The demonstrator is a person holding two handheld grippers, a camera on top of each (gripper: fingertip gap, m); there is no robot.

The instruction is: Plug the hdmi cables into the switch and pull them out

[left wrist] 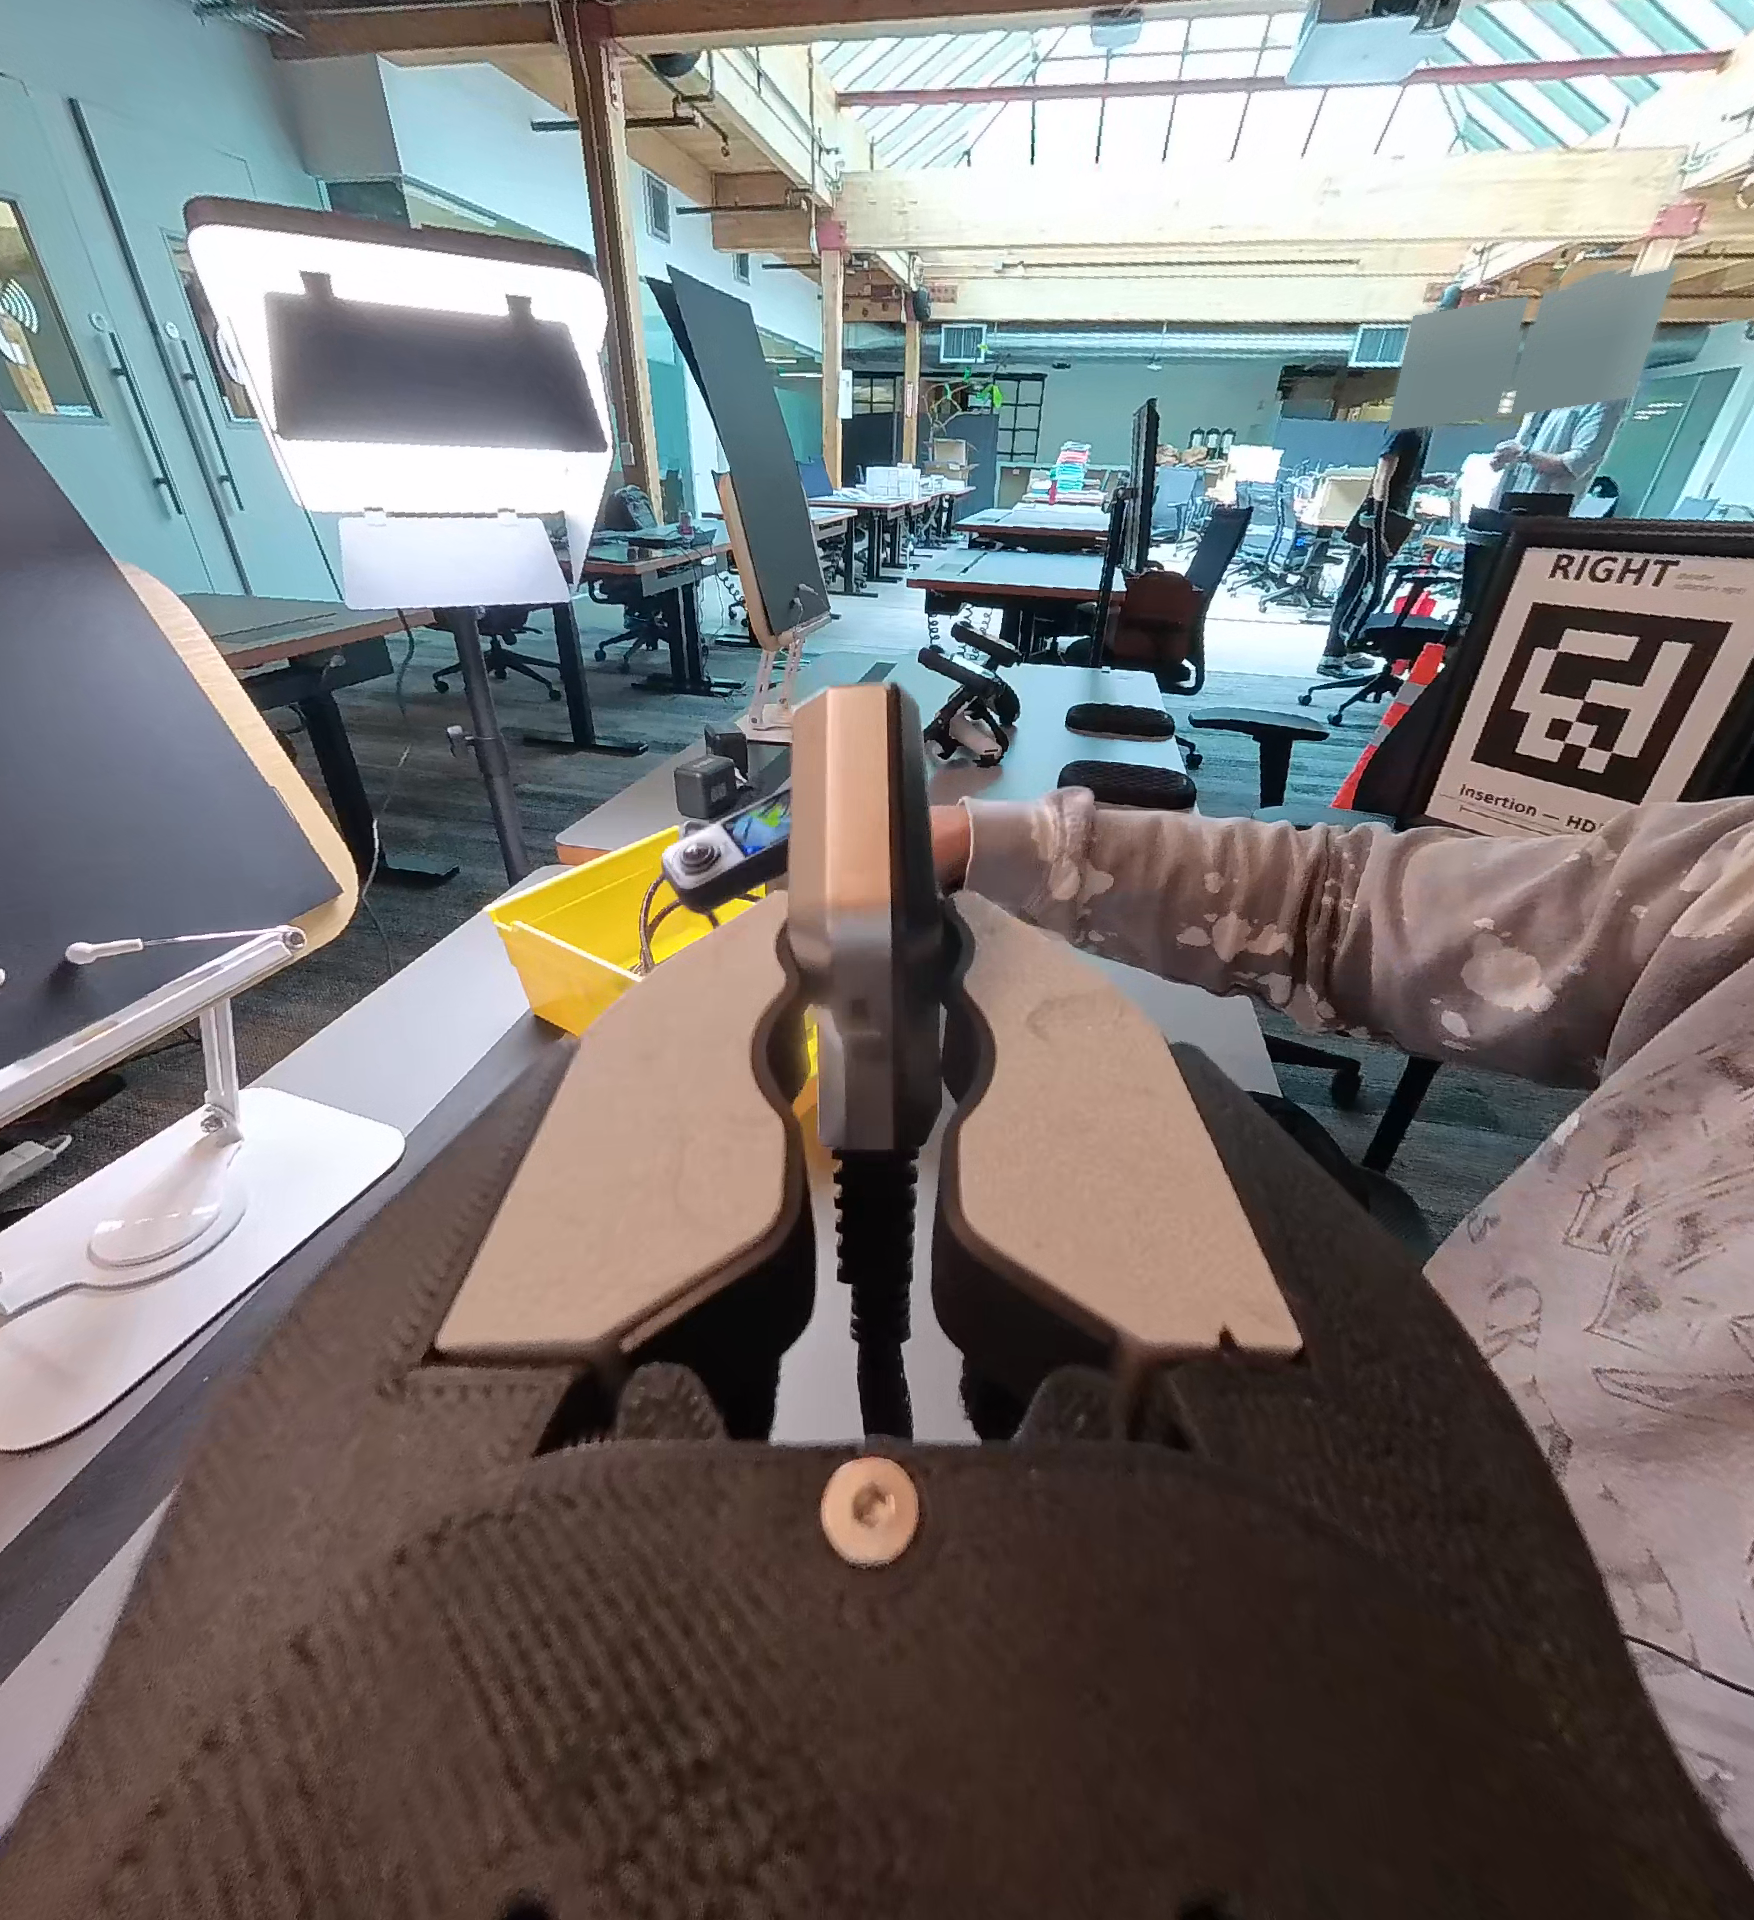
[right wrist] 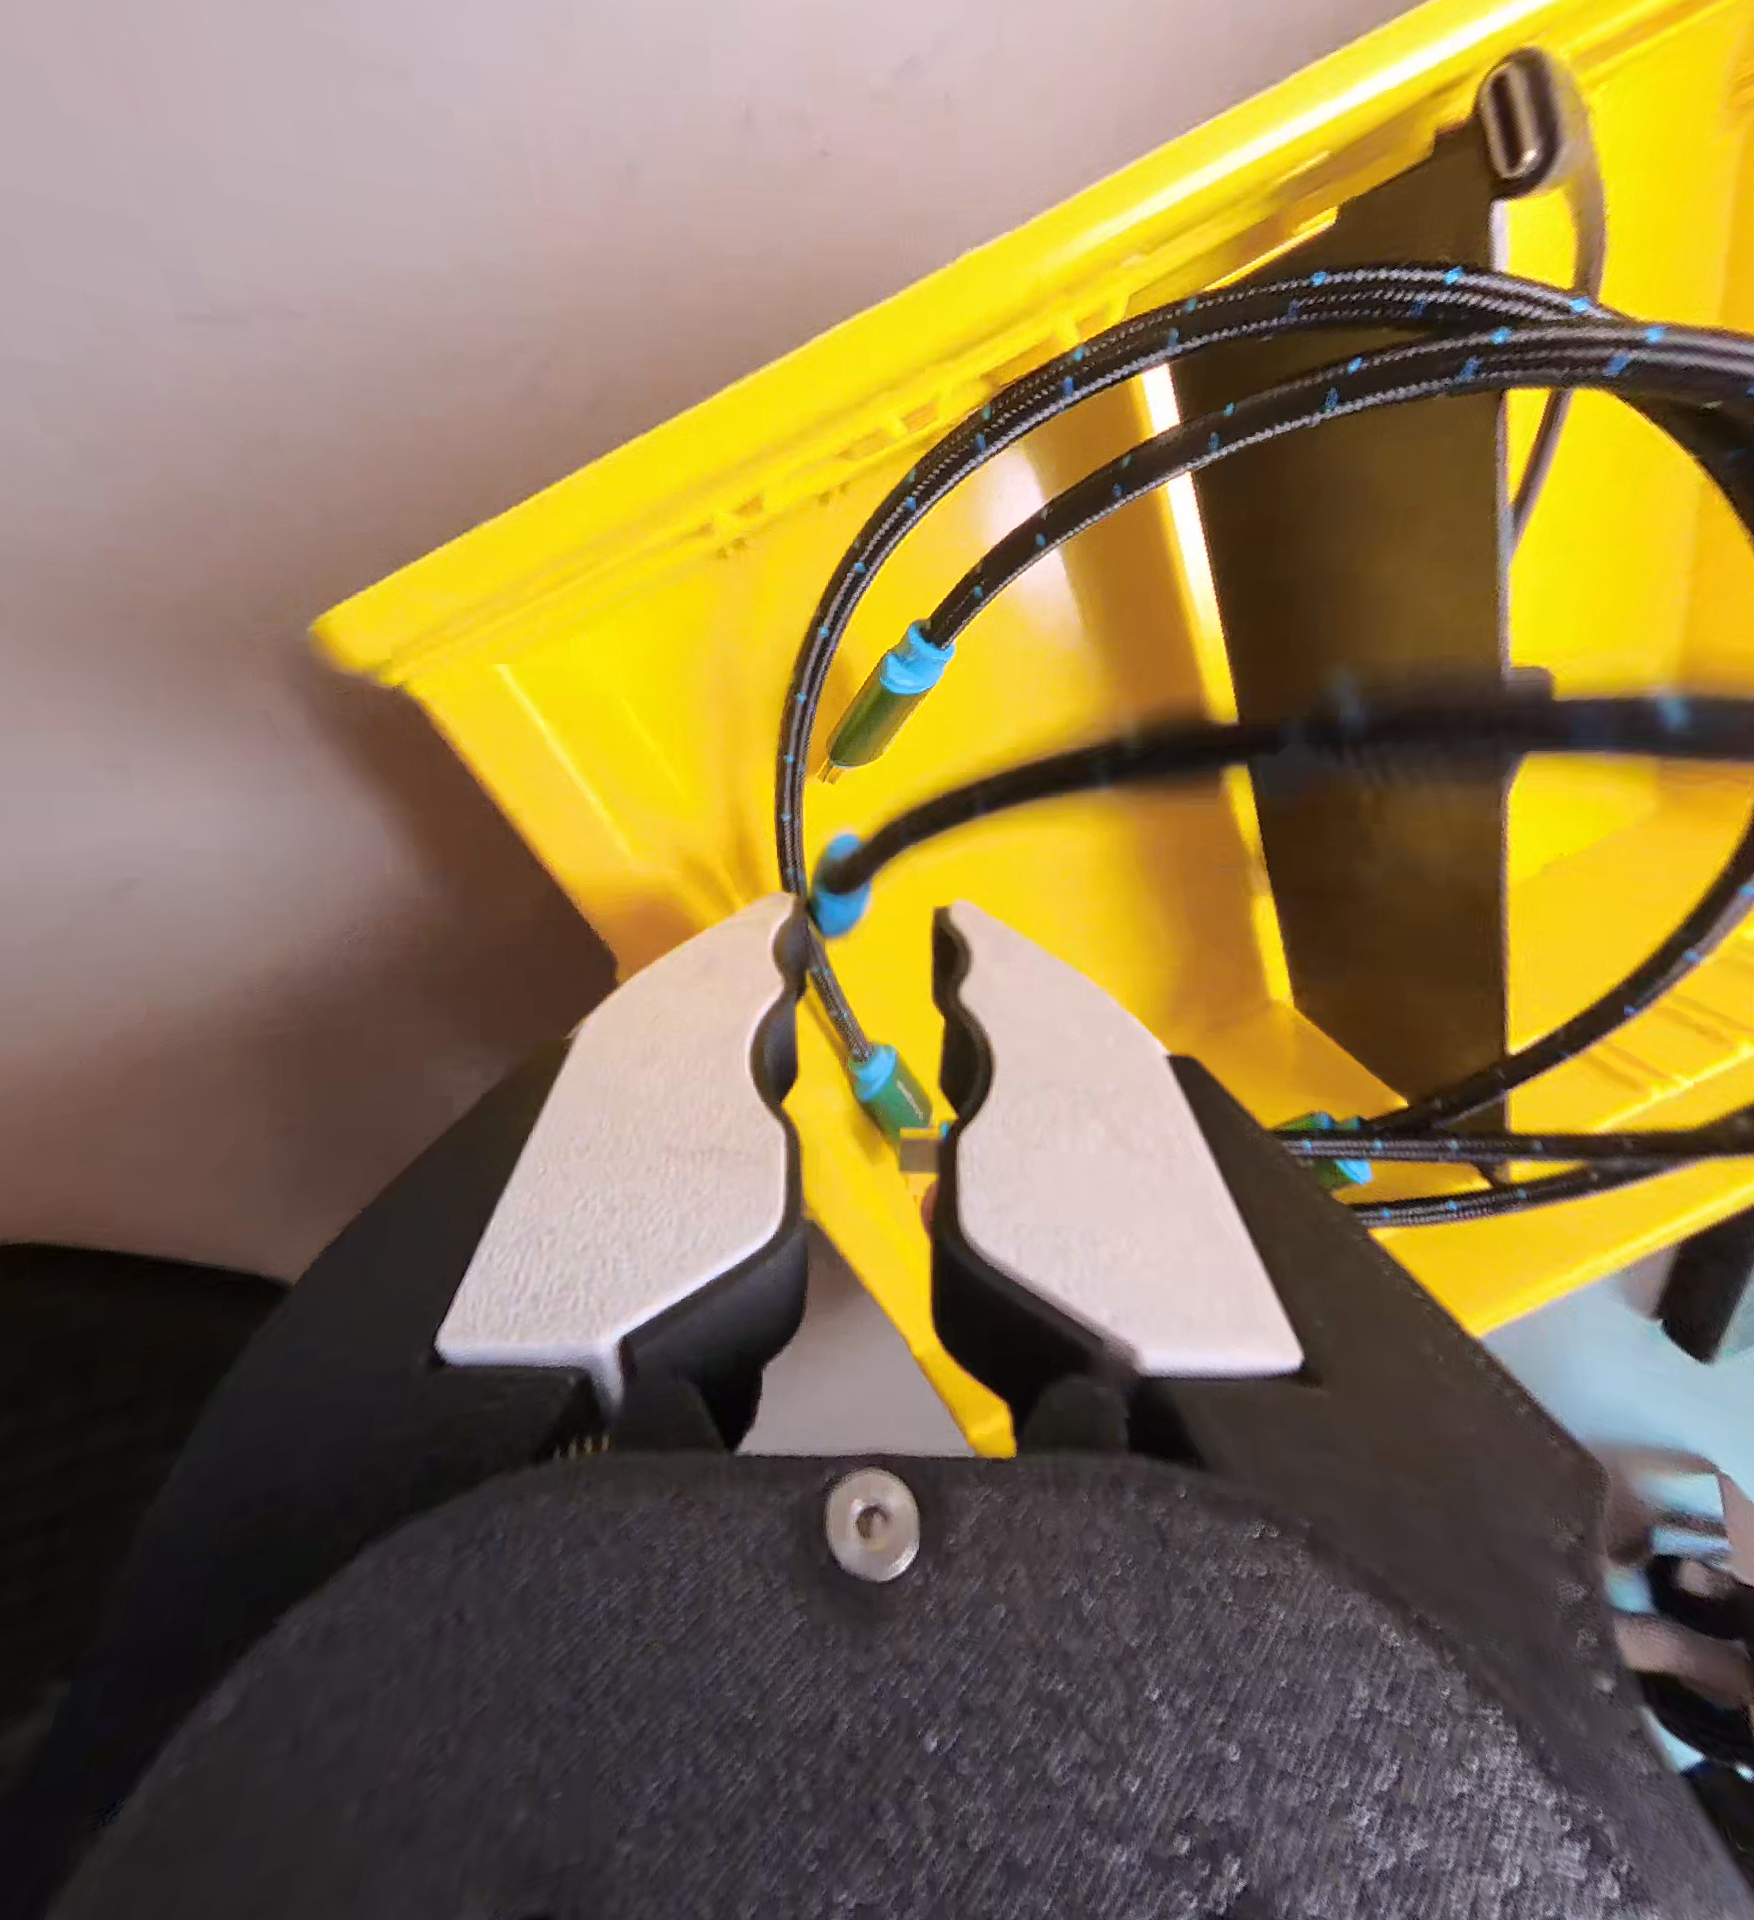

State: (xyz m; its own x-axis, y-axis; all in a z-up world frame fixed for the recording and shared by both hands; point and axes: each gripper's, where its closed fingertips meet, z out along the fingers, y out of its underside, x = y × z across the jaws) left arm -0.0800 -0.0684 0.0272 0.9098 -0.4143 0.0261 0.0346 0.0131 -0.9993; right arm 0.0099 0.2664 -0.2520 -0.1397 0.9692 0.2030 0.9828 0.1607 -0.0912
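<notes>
Left gripper: pressed together on the switch, a flat grey box held upright on edge, its ribbed black lead running down between the fingers. Held above the near edge of a grey table.

Right gripper: spread apart, holding nothing, poised over the near corner of a yellow bin. A green plug with a blue collar lies in the gap between the fingers; whether it touches them cannot be told.

Cables: black braid with blue flecks, coiled loosely inside the bin; a second green plug hangs farther in.

Bin, seen from the left wrist view: on the table, left of and beyond the switch.

Person's sleeve: pale, mottled, reaching in from the right towards the bin.

Tablet stand: white, on the table at the left.
</notes>
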